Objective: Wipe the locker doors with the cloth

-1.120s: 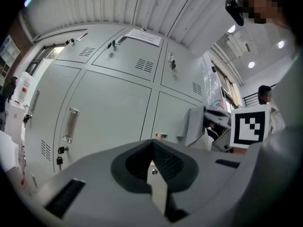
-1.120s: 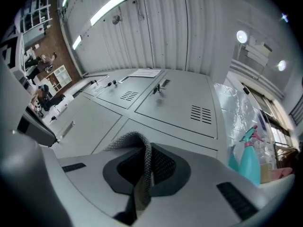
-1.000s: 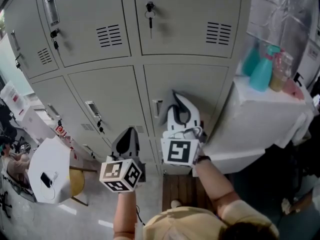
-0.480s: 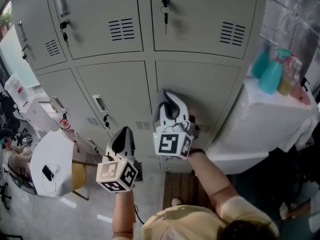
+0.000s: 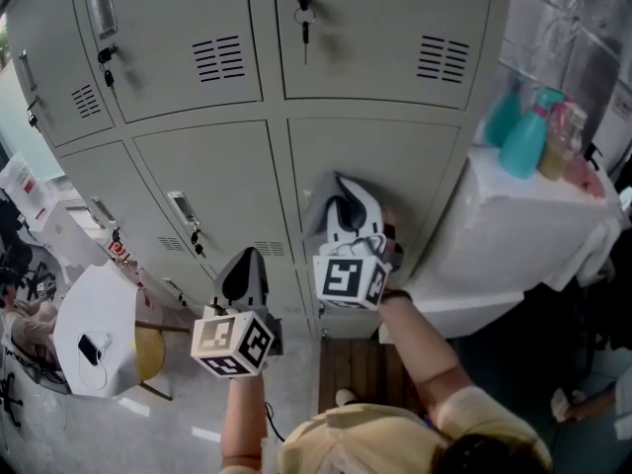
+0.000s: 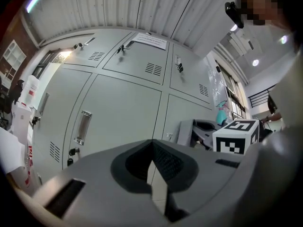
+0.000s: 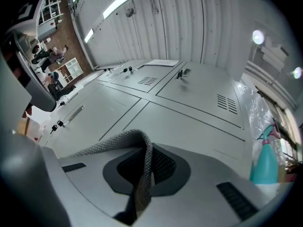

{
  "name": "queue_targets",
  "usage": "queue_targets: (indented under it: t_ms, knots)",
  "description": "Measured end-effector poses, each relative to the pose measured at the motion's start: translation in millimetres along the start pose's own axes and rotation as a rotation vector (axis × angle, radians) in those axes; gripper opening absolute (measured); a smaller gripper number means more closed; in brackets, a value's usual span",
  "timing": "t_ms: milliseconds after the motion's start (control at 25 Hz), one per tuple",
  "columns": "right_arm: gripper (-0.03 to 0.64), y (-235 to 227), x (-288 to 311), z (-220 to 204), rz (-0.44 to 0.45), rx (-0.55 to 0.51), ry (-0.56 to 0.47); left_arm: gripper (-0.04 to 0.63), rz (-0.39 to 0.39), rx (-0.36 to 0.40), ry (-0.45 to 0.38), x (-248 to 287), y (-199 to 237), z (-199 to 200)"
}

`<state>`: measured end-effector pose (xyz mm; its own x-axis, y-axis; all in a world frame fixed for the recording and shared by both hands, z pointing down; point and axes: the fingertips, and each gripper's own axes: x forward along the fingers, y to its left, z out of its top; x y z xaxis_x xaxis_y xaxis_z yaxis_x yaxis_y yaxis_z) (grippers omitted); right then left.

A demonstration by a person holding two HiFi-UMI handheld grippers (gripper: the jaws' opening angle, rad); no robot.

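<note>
One view, right gripper view, shows cloth [image 7: 118,141] clamped in right tool [image 7: 145,168].

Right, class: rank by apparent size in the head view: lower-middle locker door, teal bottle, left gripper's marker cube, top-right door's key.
1. lower-middle locker door
2-3. teal bottle and marker cube on the left gripper look alike; the cube is nearer.
4. key

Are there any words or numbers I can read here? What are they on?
None can be read.
Paper notice on an upper locker door: print too small.
Red-printed label low at the head view's left: blurred.
Marker cubes: black squares only, no words.
</note>
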<state>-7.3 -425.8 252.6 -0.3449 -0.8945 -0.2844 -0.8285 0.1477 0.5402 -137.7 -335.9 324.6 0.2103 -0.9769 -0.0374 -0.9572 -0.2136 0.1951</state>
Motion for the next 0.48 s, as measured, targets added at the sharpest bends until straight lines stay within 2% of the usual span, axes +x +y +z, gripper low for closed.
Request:
queue_targets:
  t_ms: [480]
  knots:
    - [0.006,-79,-31,-52,-0.150,-0.034,0.111,-0.012,-0.124,0.005,0.023,31,-51,-11]
